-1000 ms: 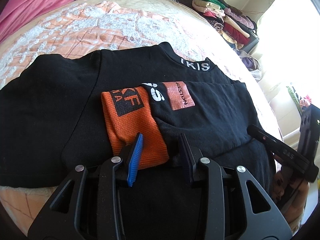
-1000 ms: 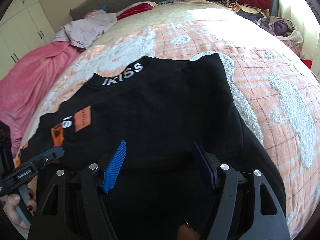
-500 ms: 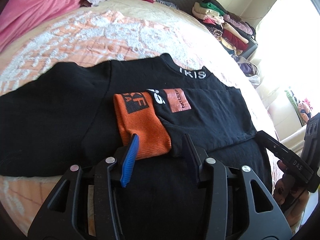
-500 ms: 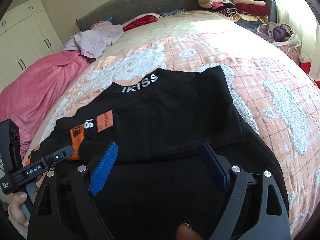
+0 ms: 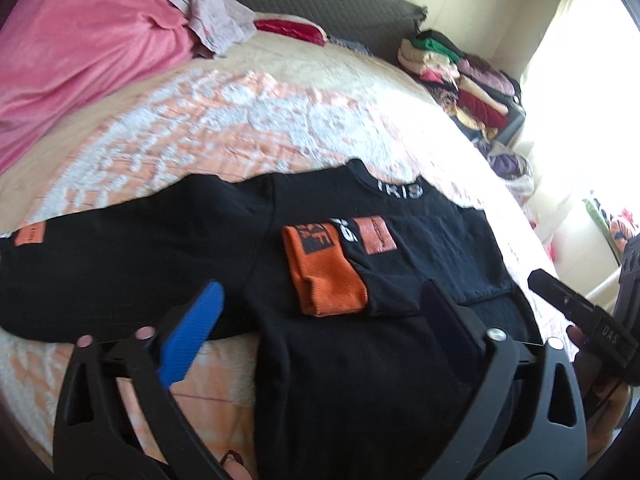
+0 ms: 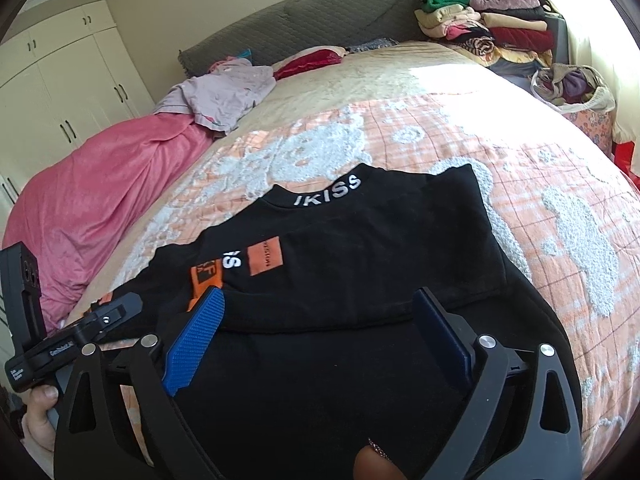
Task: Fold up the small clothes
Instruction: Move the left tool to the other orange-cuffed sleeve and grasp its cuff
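A black sweatshirt (image 5: 400,380) with a white-lettered collar lies flat on the bed, also in the right wrist view (image 6: 360,264). Its right sleeve is folded across the chest, ending in an orange cuff (image 5: 324,272). The other sleeve (image 5: 120,256) stretches out to the left. My left gripper (image 5: 320,332) is open and empty, just above the shirt's lower body. My right gripper (image 6: 316,340) is open and empty over the shirt's lower right part. Each gripper shows at the edge of the other's view.
The bed has an orange and white patterned blanket (image 6: 560,184). A pink blanket (image 6: 100,184) and a lilac garment (image 6: 224,92) lie at the far left. A stack of folded clothes (image 6: 488,28) sits beside the headboard at the right.
My left gripper has let go of the orange cuff, opened wide and pulled back. Both grippers have drawn back and lifted from the shirt. The folded sleeve stays in place.
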`<state>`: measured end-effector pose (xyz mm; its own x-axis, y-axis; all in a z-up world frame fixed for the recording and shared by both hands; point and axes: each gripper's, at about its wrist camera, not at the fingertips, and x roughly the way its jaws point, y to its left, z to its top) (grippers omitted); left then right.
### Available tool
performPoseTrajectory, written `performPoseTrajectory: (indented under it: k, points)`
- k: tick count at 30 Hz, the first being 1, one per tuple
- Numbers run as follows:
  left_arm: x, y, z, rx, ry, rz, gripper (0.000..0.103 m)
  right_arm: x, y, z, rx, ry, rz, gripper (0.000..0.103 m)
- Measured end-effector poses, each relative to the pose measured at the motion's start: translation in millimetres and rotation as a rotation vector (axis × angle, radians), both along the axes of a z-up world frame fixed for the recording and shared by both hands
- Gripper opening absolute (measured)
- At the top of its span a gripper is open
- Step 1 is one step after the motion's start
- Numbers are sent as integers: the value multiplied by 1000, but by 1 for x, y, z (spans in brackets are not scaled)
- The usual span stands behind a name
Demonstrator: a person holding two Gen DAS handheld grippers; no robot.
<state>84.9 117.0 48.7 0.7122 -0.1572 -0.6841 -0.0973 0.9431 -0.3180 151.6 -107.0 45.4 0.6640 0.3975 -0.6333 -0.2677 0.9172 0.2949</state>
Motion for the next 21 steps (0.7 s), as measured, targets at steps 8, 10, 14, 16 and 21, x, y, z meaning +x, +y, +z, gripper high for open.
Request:
performPoseTrajectory:
  k: [8, 10, 14, 16, 21]
  points:
    - [-22, 28, 16, 18, -42, 81, 93, -6, 26, 16, -13, -40, 54, 95]
    - [-27, 37, 16, 14, -45, 103, 93, -6, 32, 19, -12, -45, 67, 95]
    - [-35, 55, 15, 11, -42, 148, 93, -4, 47, 24, -17, -52, 91, 95]
    - [-40, 64, 15, 6, -41, 169, 93, -3, 56, 26, -20, -54, 105, 95]
    - [-52, 88, 12, -10, -43, 228, 93, 1, 81, 29, -38, -56, 150, 95]
